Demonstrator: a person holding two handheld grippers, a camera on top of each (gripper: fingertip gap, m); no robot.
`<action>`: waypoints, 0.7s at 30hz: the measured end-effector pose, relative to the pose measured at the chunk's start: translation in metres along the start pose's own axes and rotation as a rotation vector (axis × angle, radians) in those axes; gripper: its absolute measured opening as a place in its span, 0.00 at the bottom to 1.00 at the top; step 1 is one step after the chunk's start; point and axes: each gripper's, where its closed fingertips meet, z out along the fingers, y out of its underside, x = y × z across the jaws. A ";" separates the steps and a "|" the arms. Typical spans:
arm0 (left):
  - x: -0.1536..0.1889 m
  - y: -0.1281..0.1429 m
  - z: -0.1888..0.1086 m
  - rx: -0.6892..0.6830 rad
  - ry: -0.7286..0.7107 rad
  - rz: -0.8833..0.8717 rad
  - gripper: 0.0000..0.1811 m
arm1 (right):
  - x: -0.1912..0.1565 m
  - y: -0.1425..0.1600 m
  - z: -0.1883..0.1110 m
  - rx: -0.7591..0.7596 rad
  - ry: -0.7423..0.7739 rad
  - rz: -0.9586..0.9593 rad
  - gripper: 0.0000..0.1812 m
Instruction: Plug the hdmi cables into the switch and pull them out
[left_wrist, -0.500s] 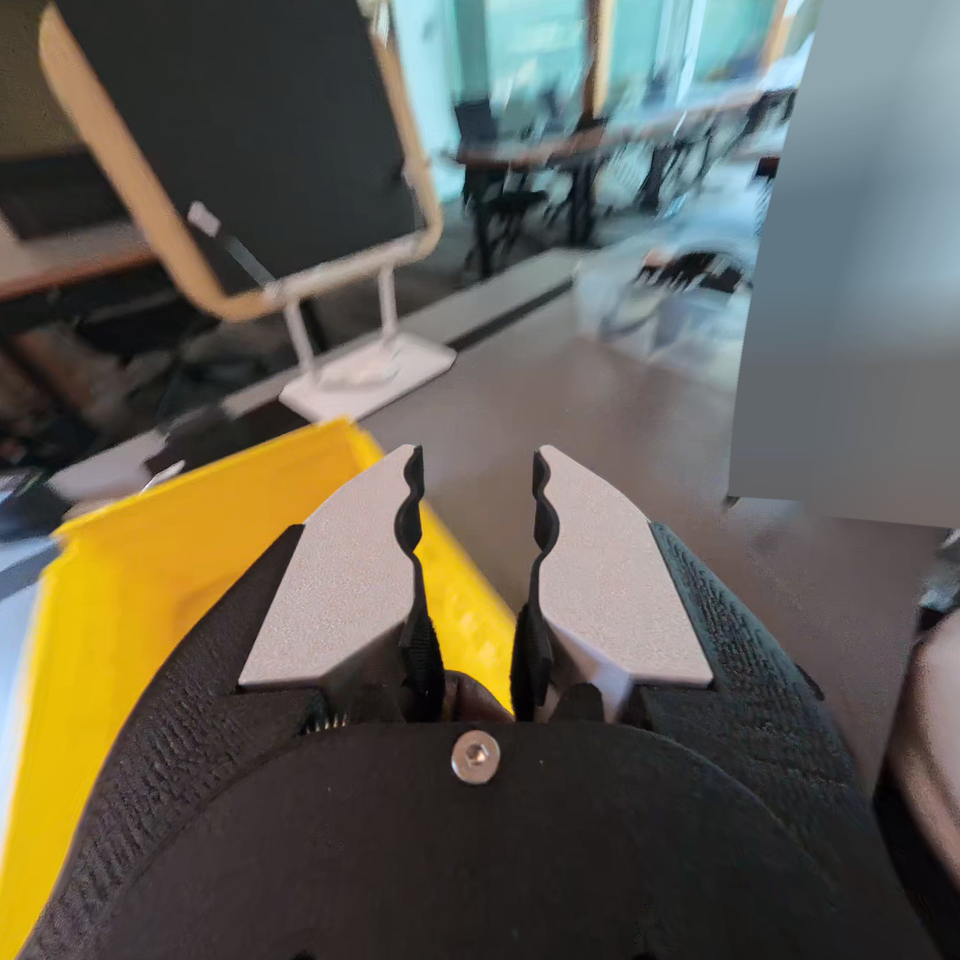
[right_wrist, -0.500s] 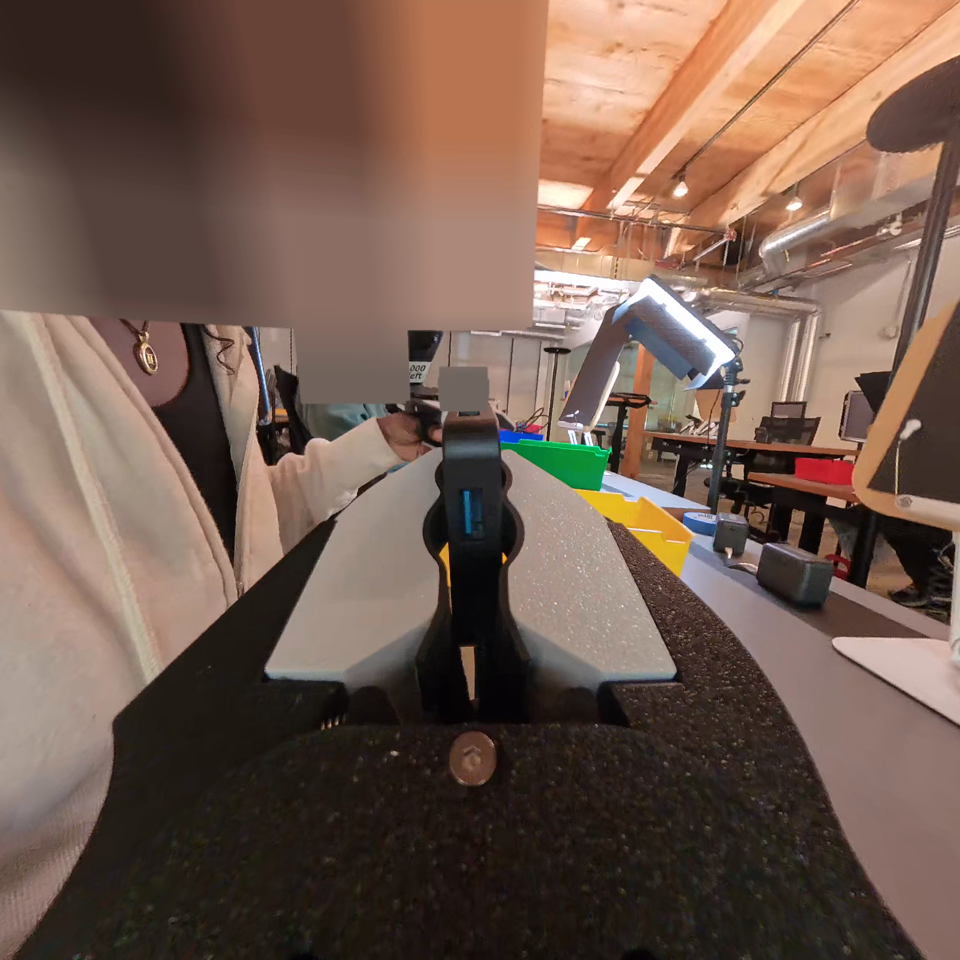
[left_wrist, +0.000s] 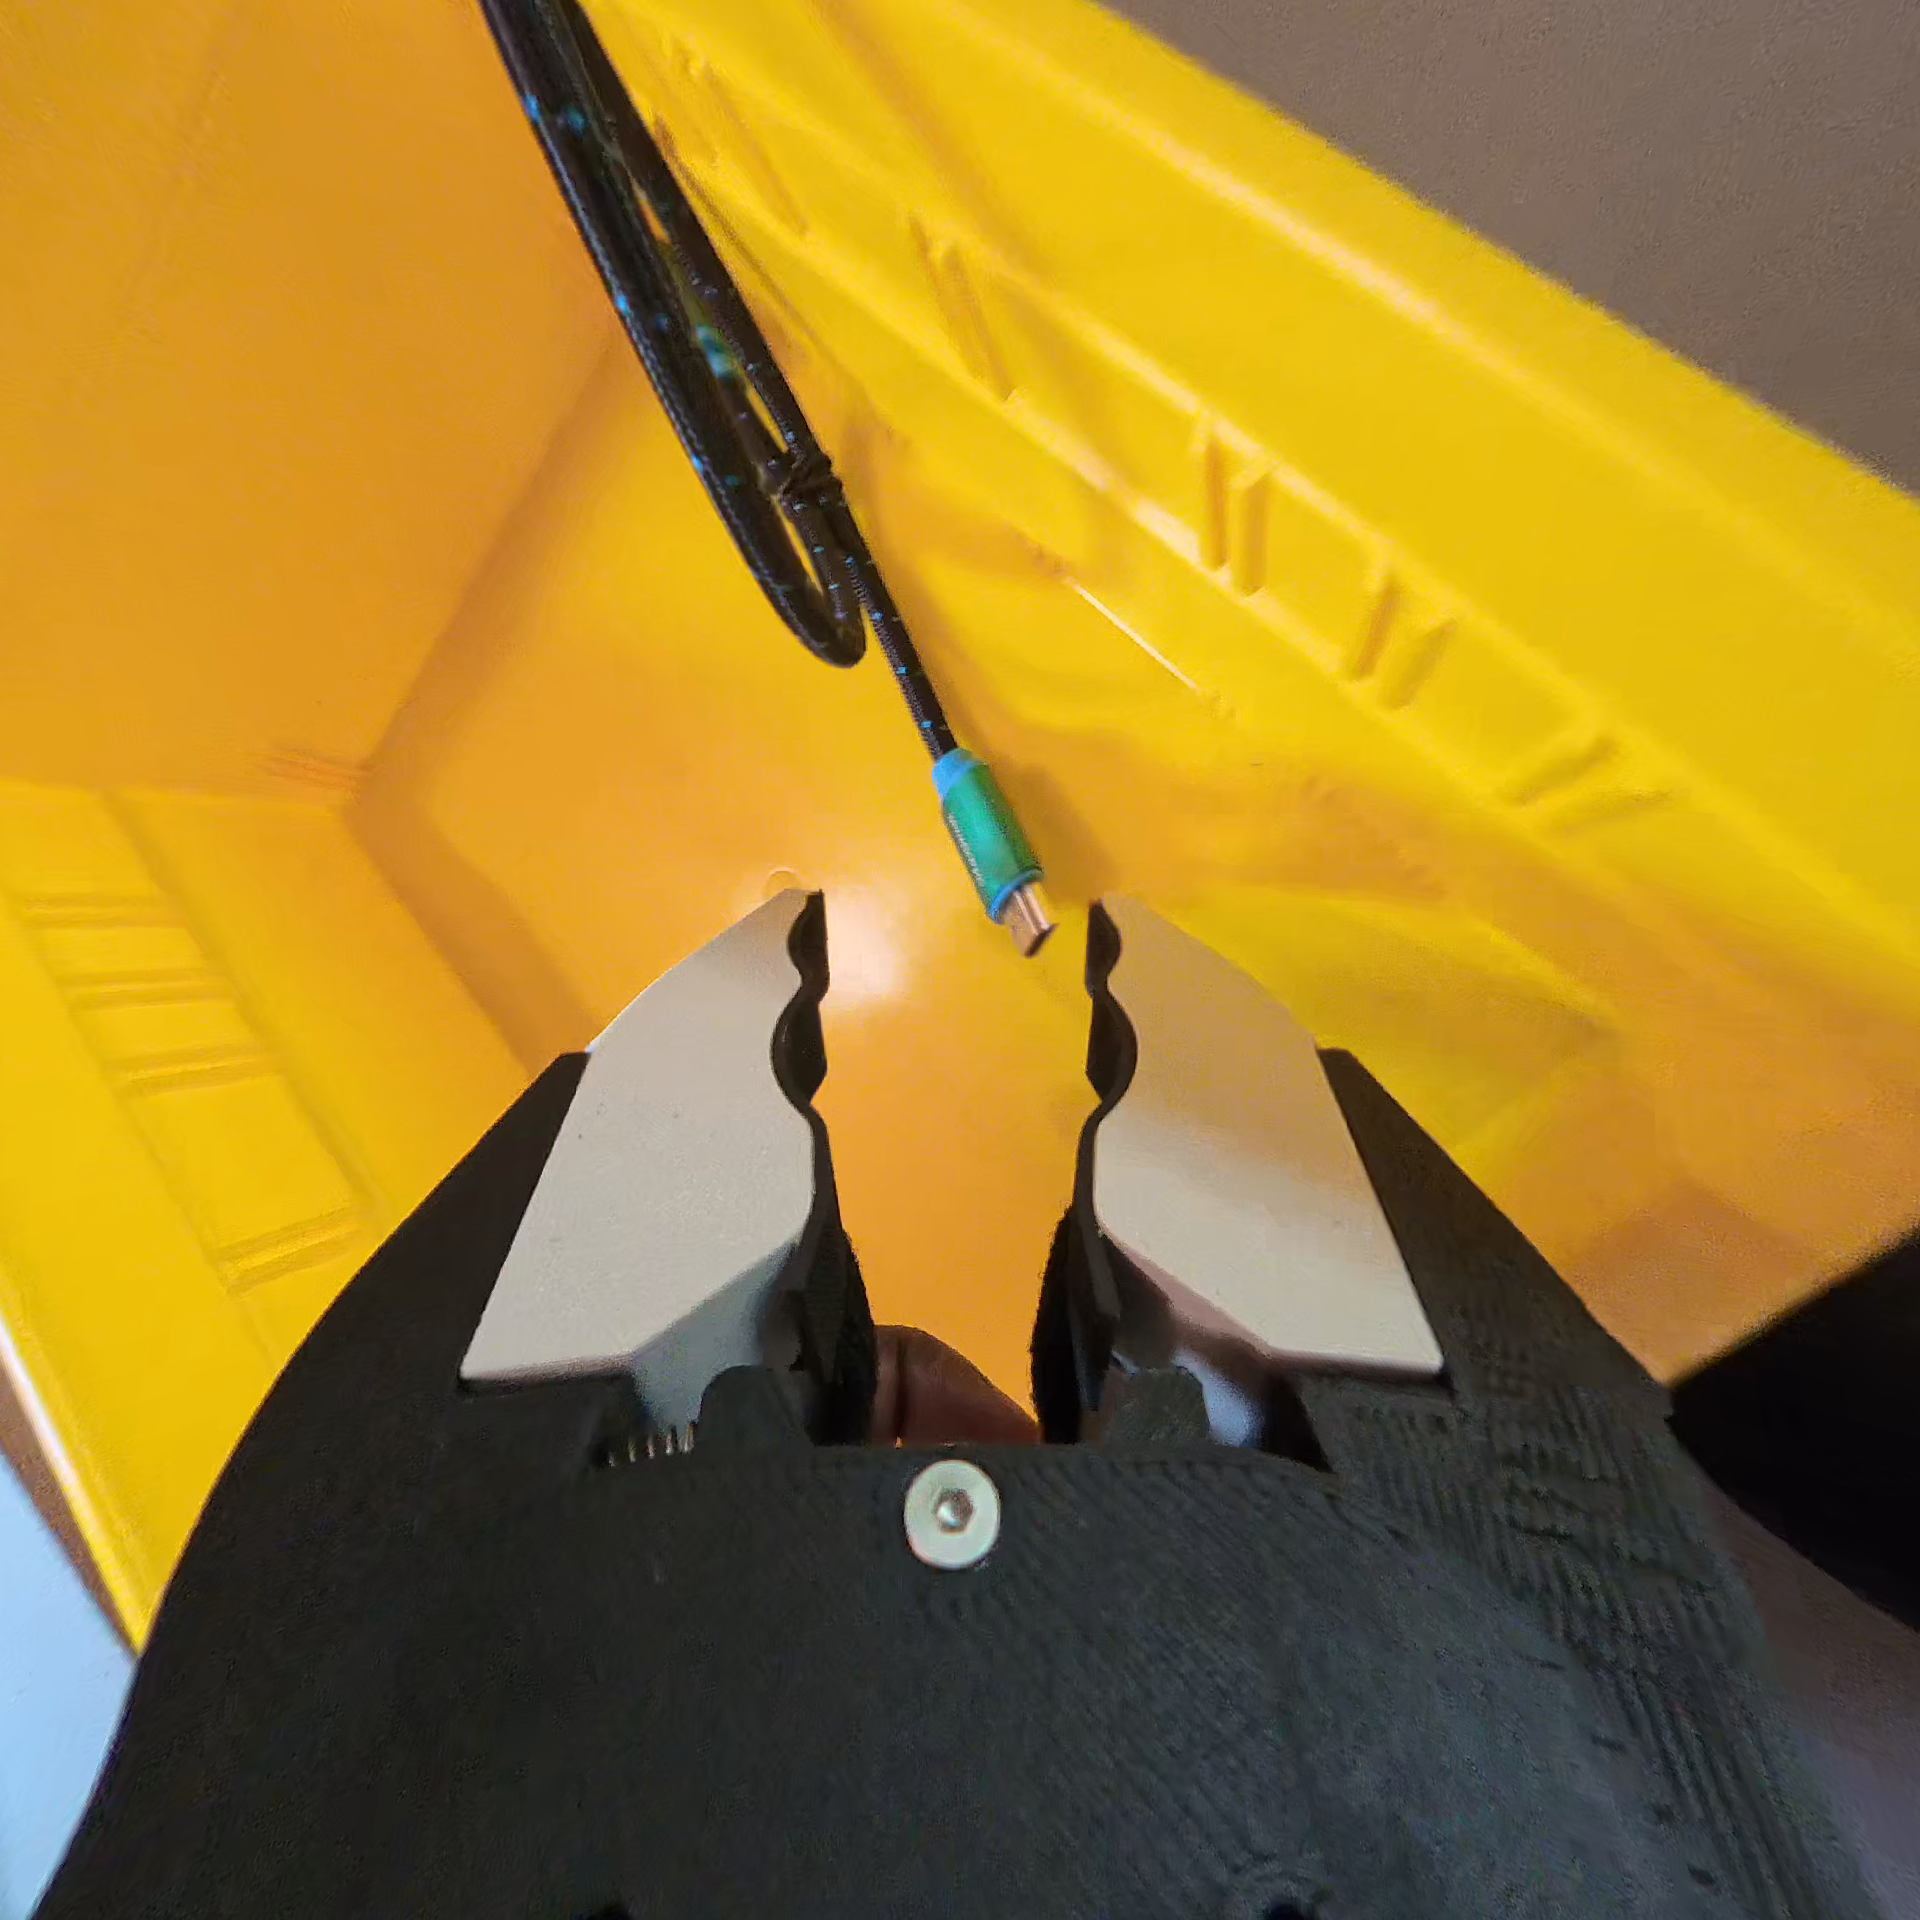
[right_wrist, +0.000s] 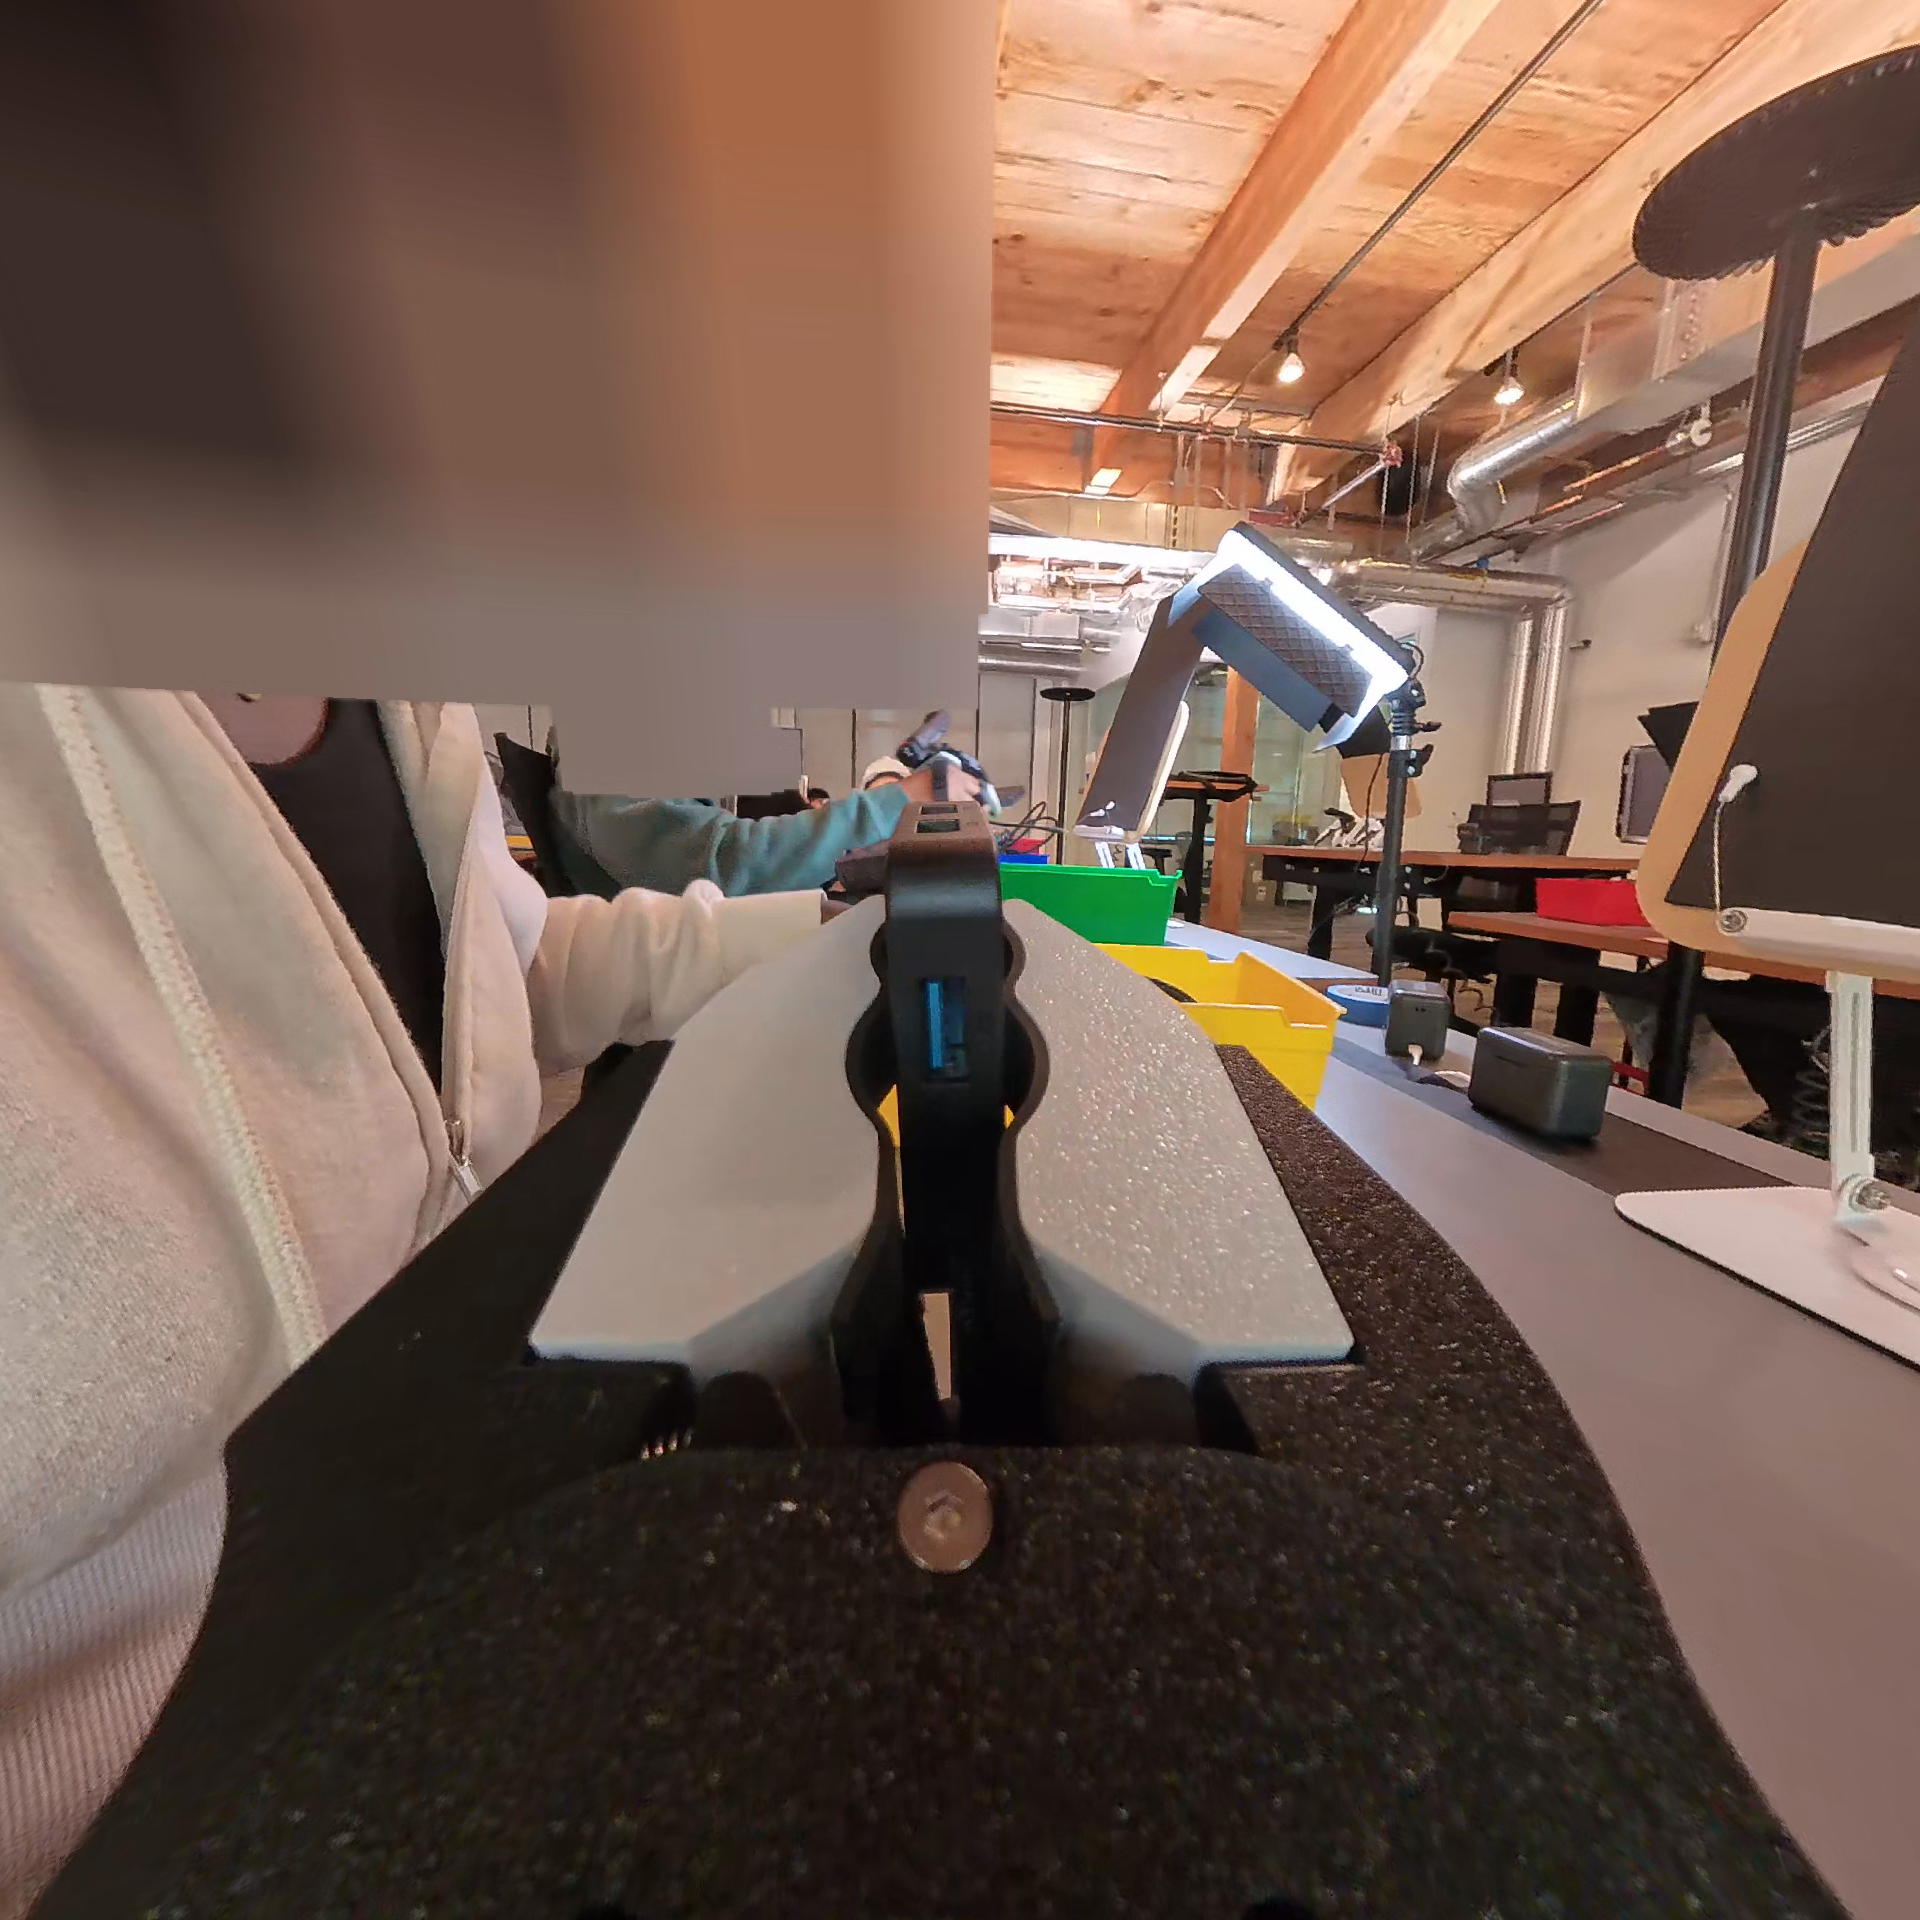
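Note:
In the left wrist view my left gripper (left_wrist: 956, 914) is open and empty, pointing down into a yellow bin (left_wrist: 312, 416). A black braided cable (left_wrist: 727, 374) lies bundled in the bin; its green-sleeved plug (left_wrist: 987, 842) ends just ahead of my right fingertip, not touching. In the right wrist view my right gripper (right_wrist: 943, 925) is shut on the black switch (right_wrist: 940, 1039), held upright on edge above the table. A blue port on the switch faces the camera. The switch's lower part is hidden between the fingers.
A person in a cream hoodie (right_wrist: 208, 1091) stands close on the left. Yellow bins (right_wrist: 1236, 1008) and a green bin (right_wrist: 1091, 899) sit on the grey table (right_wrist: 1558, 1403). Small dark boxes (right_wrist: 1538, 1075), a white stand base (right_wrist: 1787, 1247) and a panel light (right_wrist: 1299, 634) are to the right.
My left gripper has tipped down from above the bin's edge into the yellow bin, close to the cable's plug, and its jaws have spread wider. The right gripper still holds the switch.

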 end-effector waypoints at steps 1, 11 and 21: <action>-0.002 -0.001 0.003 -0.004 -0.022 -0.005 0.26 | 0.000 0.000 0.000 0.004 -0.002 0.006 0.08; -0.011 -0.005 -0.003 0.030 -0.127 0.046 0.07 | 0.000 0.000 -0.002 0.005 0.006 -0.004 0.08; -0.046 -0.088 -0.141 0.246 -0.508 0.164 0.06 | -0.006 -0.003 0.000 0.008 -0.009 -0.020 0.08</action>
